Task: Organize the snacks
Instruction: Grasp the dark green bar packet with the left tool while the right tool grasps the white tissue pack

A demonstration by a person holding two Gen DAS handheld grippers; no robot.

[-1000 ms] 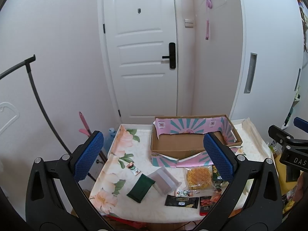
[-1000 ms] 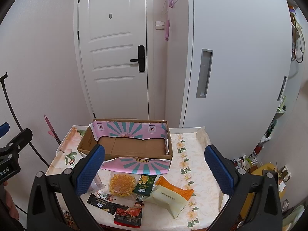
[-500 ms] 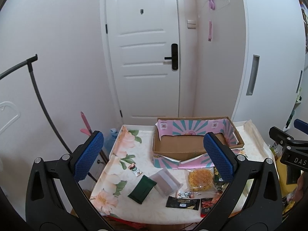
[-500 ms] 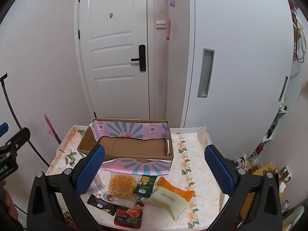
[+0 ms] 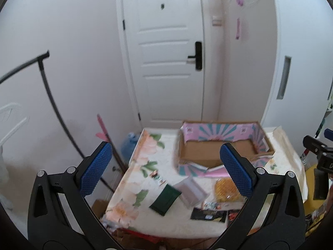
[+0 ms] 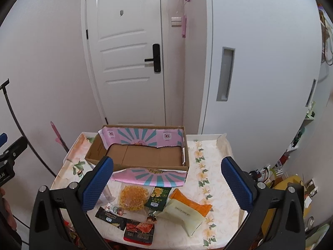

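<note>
Jaws spread wide on both sides, nothing between the blue pads. My left gripper (image 5: 166, 171) is held high above the near left part of the bench (image 5: 145, 162), tilted down and forward; my right gripper (image 6: 167, 184) sits at like height over the near edge, aimed at the box. Cardboard box (image 6: 143, 154) stands at the far middle of the bench, brown floor bare, pink-and-teal flap folded out toward me. Snacks lie loose on the flowered cloth in front of that flap: clear bag of yellow pieces (image 6: 133, 196), green packet (image 6: 158, 198) just right of it, pale packet with orange end (image 6: 187, 209) further right, black strip packet (image 6: 111, 215) and red packet (image 6: 139, 231) at the near edge. Left view is blurred; it adds a dark green packet (image 5: 165, 200) beside a grey-white pouch (image 5: 191, 191), left of the cluster.
</note>
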